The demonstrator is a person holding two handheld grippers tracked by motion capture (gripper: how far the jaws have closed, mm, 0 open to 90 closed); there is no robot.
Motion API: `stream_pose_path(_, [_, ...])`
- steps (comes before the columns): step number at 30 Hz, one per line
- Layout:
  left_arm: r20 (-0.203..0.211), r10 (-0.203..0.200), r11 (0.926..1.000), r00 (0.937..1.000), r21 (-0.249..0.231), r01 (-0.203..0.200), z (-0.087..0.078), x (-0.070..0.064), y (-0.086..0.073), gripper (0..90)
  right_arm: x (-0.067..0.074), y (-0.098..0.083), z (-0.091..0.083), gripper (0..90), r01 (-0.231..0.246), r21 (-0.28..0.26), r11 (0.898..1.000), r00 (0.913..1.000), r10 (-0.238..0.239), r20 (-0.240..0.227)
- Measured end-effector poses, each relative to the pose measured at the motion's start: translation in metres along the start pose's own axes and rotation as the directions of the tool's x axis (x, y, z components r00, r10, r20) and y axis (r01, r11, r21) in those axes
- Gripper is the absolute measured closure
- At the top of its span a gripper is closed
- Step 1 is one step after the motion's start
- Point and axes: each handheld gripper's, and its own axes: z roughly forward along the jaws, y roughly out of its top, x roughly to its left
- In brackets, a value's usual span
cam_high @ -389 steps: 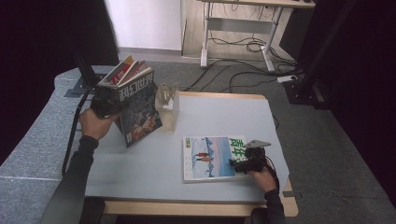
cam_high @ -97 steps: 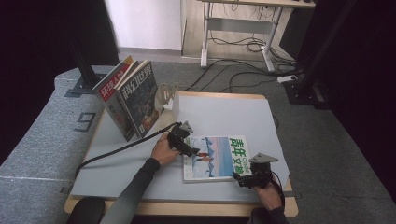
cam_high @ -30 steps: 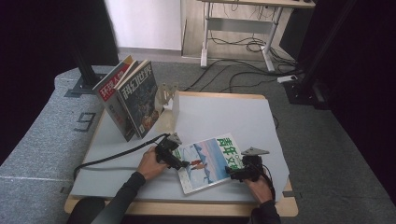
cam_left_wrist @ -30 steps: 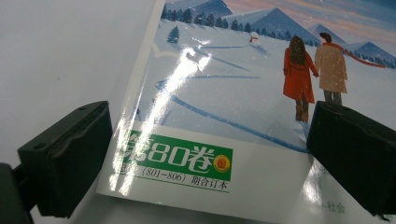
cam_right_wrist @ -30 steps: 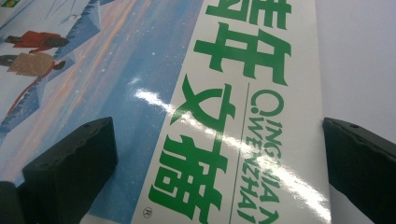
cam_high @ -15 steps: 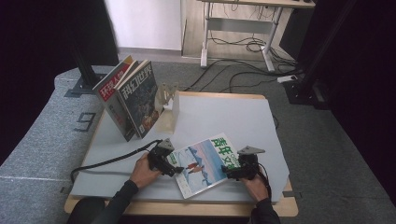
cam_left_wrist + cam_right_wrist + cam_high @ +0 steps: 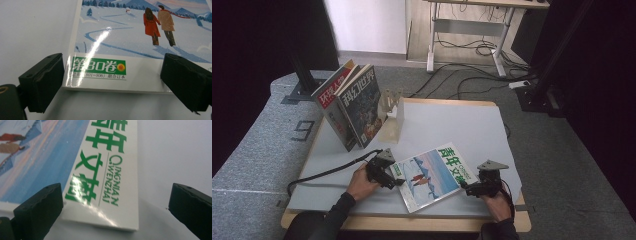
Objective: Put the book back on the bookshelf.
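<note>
A magazine (image 7: 432, 174) with a snowy blue cover and green characters lies flat on the grey table (image 7: 452, 125), turned at an angle near the front edge. My left gripper (image 7: 393, 176) is at its left corner. In the left gripper view the magazine (image 7: 140, 35) has its white edge with a green label between the wide-apart jaws of the open left gripper (image 7: 112, 72). My right gripper (image 7: 468, 189) is at the magazine's right corner. In the right gripper view the open right gripper (image 7: 116, 195) straddles the corner of the magazine (image 7: 100, 170).
Two magazines (image 7: 357, 102) stand leaning at the back left against a clear stand (image 7: 393, 112). A black cable (image 7: 327, 172) trails left from my left gripper. The table's wooden front edge (image 7: 412, 222) runs just below both hands.
The magazine held at the stand 13 s ago now leans there. My left gripper came over to the snowy magazine, which turned counterclockwise and slid slightly left. Little has moved in the last half second.
</note>
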Motion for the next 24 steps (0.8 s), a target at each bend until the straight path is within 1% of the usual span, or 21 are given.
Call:
stream_pose_path(1, [0.006,-0.008,0.9999,1.0,-0.006,0.008,0.0,0.001,-0.001,5.1,0.0,-0.003,-0.001,0.0,0.007,0.014,1.0,1.0,-0.007,0.005])
stream_pose_path(3, [0.008,-0.012,0.9999,0.9999,-0.009,0.012,0.0,0.001,-0.002,5.1,0.0,-0.004,-0.001,0.0,0.01,0.023,1.0,0.9999,-0.01,0.005])
stream_pose_path(6, [0.013,-0.018,0.9997,0.9997,-0.015,0.018,0.0,0.002,-0.003,4.9,-0.001,-0.007,-0.001,0.0,-0.005,0.022,1.0,0.9999,0.006,-0.011])
stream_pose_path(9, [0.015,-0.022,0.9996,0.9997,-0.017,0.022,-0.001,0.002,-0.005,4.8,-0.001,-0.007,-0.001,0.0,-0.007,0.027,1.0,0.9998,0.007,-0.018])
stream_pose_path(10, [0.014,-0.022,0.9996,0.9997,-0.017,0.022,-0.001,0.001,-0.005,4.7,-0.001,-0.008,-0.001,0.0,0.005,0.041,0.999,0.9998,-0.005,-0.017])
stream_pose_path(13, [0.014,-0.02,0.9996,0.9997,-0.019,0.02,-0.001,0.002,-0.006,4.6,0.001,-0.014,-0.002,0.0,0.022,0.07,0.997,0.9997,-0.021,-0.016])
stream_pose_path(20, [0.011,-0.022,0.9995,0.9997,-0.02,0.022,-0.001,0.001,-0.006,4.3,0.001,-0.014,-0.001,0.0,0.024,0.063,0.998,0.9996,-0.023,-0.017])
stream_pose_path(24, [0.005,-0.026,0.9995,0.9997,-0.021,0.026,-0.001,0.0,-0.006,4.3,-0.003,-0.015,0.001,0.0,0.017,0.056,0.998,0.9991,-0.015,-0.04])
